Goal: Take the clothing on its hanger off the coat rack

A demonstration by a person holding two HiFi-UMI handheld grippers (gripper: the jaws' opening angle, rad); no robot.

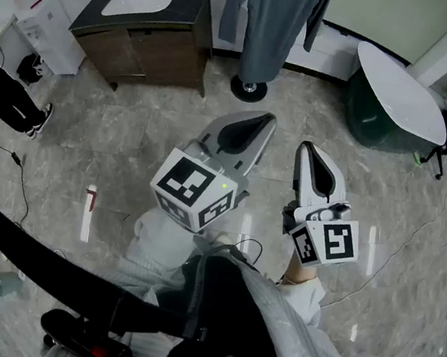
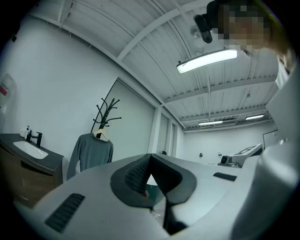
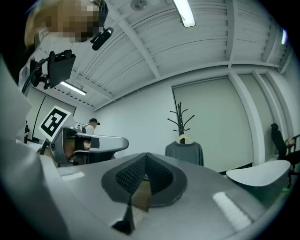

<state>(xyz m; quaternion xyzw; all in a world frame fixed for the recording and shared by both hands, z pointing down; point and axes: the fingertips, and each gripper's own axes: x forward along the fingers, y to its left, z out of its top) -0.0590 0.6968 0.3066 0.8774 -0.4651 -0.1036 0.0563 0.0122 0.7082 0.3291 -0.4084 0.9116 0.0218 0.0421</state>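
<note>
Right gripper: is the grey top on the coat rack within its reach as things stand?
Probably not yet: the grey top hangs on the coat rack beyond the right gripper, which is shut and empty. Only bare floor lies between them, so the way looks free once the person steps closer.

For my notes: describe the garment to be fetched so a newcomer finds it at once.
Start at the far wall, between the dark sink cabinet and the white tub. There a black coat rack stands. The grey long-sleeved sweater hangs from it on a hanger, the only garment there.
</note>
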